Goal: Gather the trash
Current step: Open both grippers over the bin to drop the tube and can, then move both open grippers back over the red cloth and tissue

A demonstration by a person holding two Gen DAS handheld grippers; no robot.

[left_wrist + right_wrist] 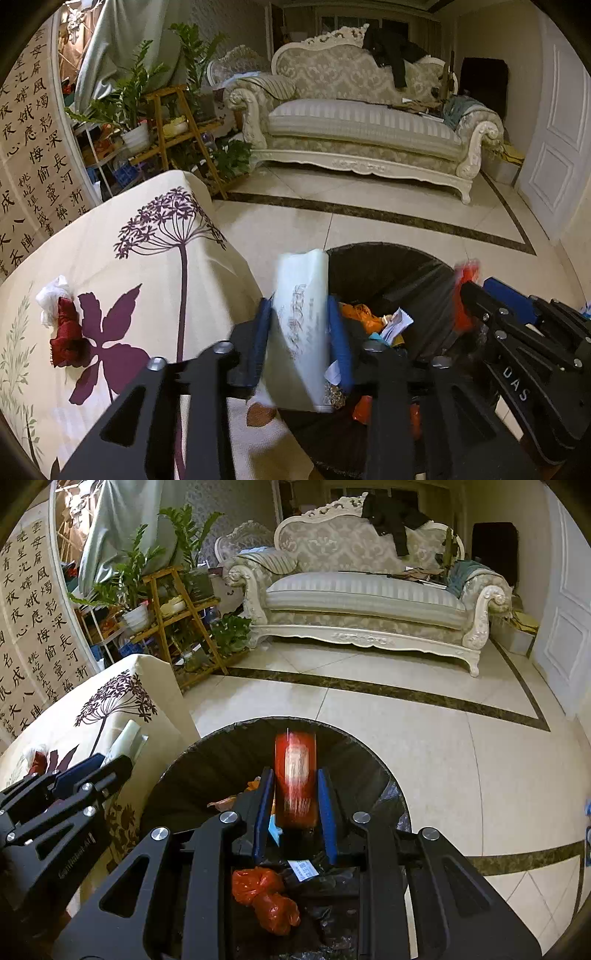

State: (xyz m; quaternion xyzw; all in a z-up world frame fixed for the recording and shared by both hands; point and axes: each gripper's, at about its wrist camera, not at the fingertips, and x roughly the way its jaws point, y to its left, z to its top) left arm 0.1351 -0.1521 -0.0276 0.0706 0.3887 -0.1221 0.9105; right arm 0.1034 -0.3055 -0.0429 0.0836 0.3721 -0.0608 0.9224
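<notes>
Over the black-lined bin, a pale packet sat loosely between the left gripper pads; a blurred red wrapper slipped through the parted right gripper. Both were best released wide, well inside the rim.

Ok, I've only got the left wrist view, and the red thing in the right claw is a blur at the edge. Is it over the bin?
Observer: Yes. In the right wrist view the red packet stands between the right claw fingers, squarely above the bin opening.
Operator: Gripped?
Observer: It looks loose. The packet is streaked while the claw is sharp.
Operator: What's under it?
Observer: Dark liner shows behind it, and a red bag lies in the bin nearer the camera.
</notes>
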